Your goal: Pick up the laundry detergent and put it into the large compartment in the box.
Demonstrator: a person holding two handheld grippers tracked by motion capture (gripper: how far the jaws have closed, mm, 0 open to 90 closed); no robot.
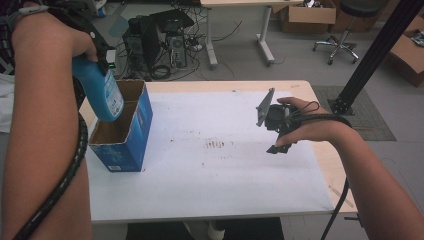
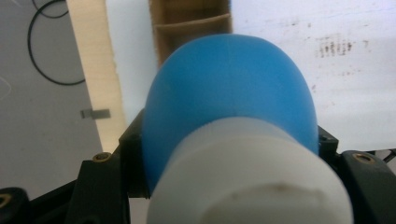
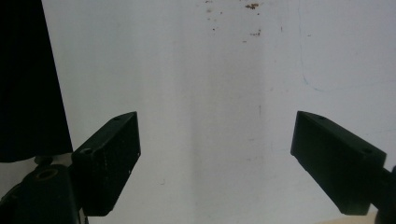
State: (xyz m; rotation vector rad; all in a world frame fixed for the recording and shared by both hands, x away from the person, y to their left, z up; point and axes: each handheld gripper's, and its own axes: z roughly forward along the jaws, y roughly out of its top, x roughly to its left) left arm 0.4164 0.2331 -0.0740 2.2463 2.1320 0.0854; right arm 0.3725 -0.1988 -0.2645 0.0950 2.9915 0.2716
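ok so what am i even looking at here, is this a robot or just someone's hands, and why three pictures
No robot: a person holds a hand-held gripper in each hand. The high view looks down on the white table from above. The other two pictures come from cameras riding on each tool, looking along its black jaws. The left hand-held gripper is shut on a blue bottle with a white cap, holding it over an open blue cardboard box with a divider inside. The right hand-held gripper hangs over bare table, its jaws open with nothing between them.
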